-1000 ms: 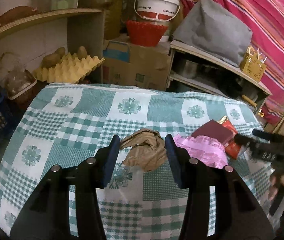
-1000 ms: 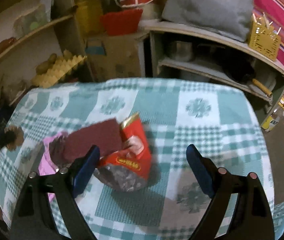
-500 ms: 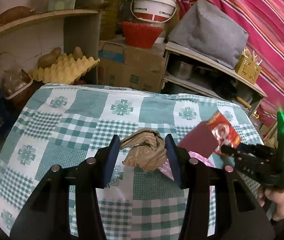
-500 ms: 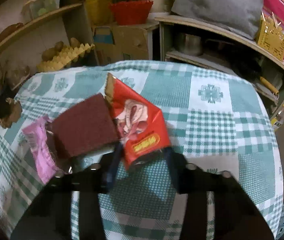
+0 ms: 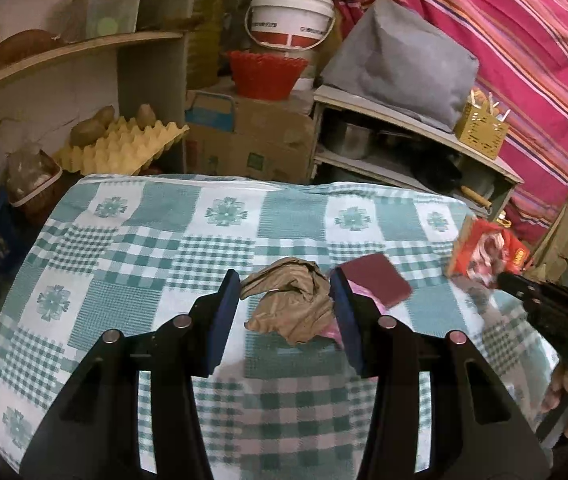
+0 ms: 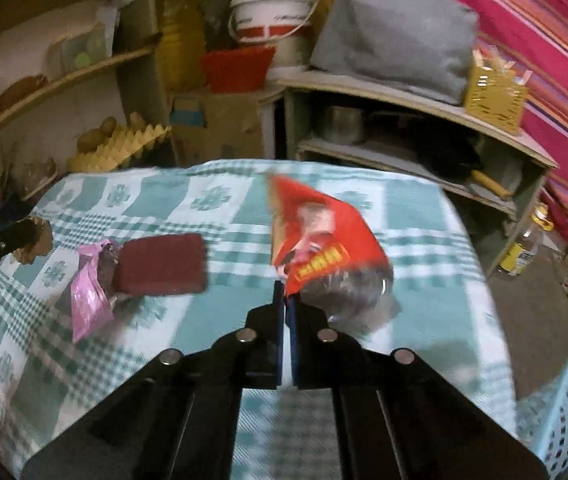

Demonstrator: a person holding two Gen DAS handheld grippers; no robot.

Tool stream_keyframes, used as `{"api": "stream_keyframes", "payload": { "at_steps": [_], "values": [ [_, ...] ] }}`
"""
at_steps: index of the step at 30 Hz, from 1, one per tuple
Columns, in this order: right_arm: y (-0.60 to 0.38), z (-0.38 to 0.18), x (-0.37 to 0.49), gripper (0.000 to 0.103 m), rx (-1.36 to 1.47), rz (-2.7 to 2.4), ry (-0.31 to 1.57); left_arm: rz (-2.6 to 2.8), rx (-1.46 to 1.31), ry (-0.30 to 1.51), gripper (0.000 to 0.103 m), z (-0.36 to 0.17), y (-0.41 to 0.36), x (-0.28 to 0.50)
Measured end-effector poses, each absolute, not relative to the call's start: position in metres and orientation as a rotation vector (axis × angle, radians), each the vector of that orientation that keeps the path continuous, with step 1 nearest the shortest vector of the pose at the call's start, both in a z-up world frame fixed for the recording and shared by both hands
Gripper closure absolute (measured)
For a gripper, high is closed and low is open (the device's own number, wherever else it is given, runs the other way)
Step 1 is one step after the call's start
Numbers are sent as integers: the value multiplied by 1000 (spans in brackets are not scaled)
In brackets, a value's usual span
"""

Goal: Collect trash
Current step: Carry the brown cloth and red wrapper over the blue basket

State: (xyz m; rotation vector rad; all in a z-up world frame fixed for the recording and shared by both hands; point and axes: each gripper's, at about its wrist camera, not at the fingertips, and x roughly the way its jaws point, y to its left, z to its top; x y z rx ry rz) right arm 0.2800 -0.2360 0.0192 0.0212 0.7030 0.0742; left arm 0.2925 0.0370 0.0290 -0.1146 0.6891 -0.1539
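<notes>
The red snack packet [image 6: 320, 236] had left the surface [image 6: 211, 312], lifted clear in the right tool [image 6: 286, 300], whose jaws had closed fully on its lower edge. The left tool [image 5: 284, 308], part open, gripped crumpled brown paper [image 5: 292, 304] beside the maroon pad [image 5: 376, 284].

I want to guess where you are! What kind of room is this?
Probably a home kitchen or storeroom. There is an egg tray with potatoes, a pot on a shelf, and a table with a checked cloth.
</notes>
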Motion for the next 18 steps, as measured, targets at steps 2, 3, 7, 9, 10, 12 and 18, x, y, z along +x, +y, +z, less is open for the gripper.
{"api": "stream_keyframes", "payload": {
  "at_steps": [2, 3, 7, 9, 10, 12, 18],
  "values": [
    [-254, 26, 259, 101, 38, 53, 672, -166, -103, 673, 57, 33, 27, 286],
    [-262, 29, 250, 101, 46, 47, 660, -171, -94, 665, 57, 34, 23, 283],
    [-300, 39, 205, 101, 81, 2, 602, -211, -64, 639, 57, 38, -1, 270],
    [-315, 40, 190, 101, 95, -14, 587, -230, -40, 628, 57, 40, -18, 263],
    [-325, 40, 180, 101, 101, -29, 578, -241, -26, 623, 57, 40, -27, 260],
    [-346, 40, 163, 101, 120, -57, 564, -258, 5, 606, 57, 41, -47, 252],
    [-396, 44, 132, 101, 183, -124, 534, -324, 76, 594, 57, 39, -104, 231]
  ]
}}
